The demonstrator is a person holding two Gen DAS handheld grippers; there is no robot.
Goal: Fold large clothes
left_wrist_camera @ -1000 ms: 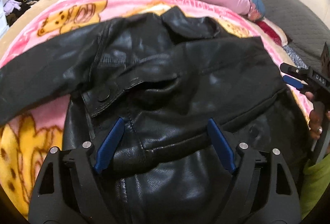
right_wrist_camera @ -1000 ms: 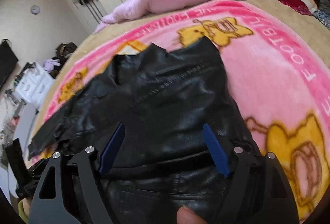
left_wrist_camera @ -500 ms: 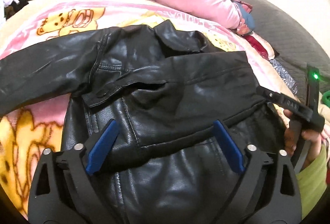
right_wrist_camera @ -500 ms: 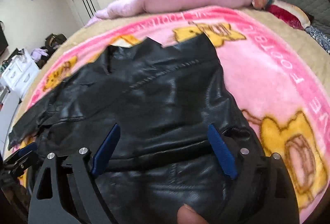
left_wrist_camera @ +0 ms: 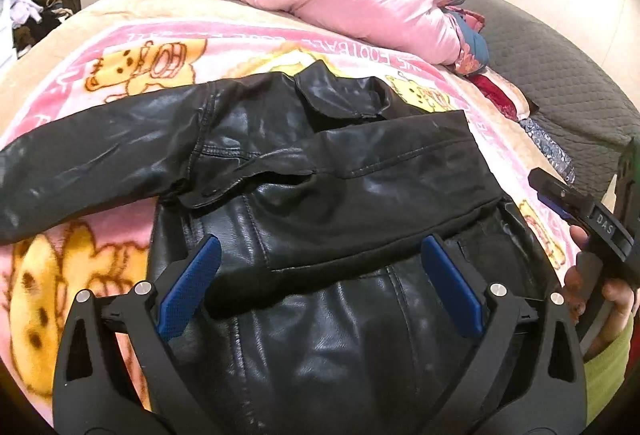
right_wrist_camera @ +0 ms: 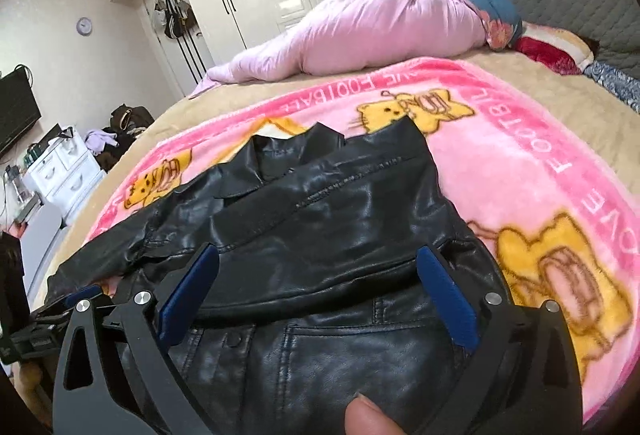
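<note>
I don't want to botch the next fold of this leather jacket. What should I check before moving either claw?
1. Left claw open and empty: ok, blue pads spread wide above the jacket.
2. Right claw open and empty: ok.
3. One sleeve already folded in: ok, the folded sleeve lies across the black leather jacket.
4. Other sleeve folded in: not ok, the outstretched sleeve lies spread on the pink cartoon blanket.
5. Collar flat: cannot tell, it looks slightly raised.
6. Room on the blanket for folding: ok, the pink duvet sits well beyond the jacket.
</note>
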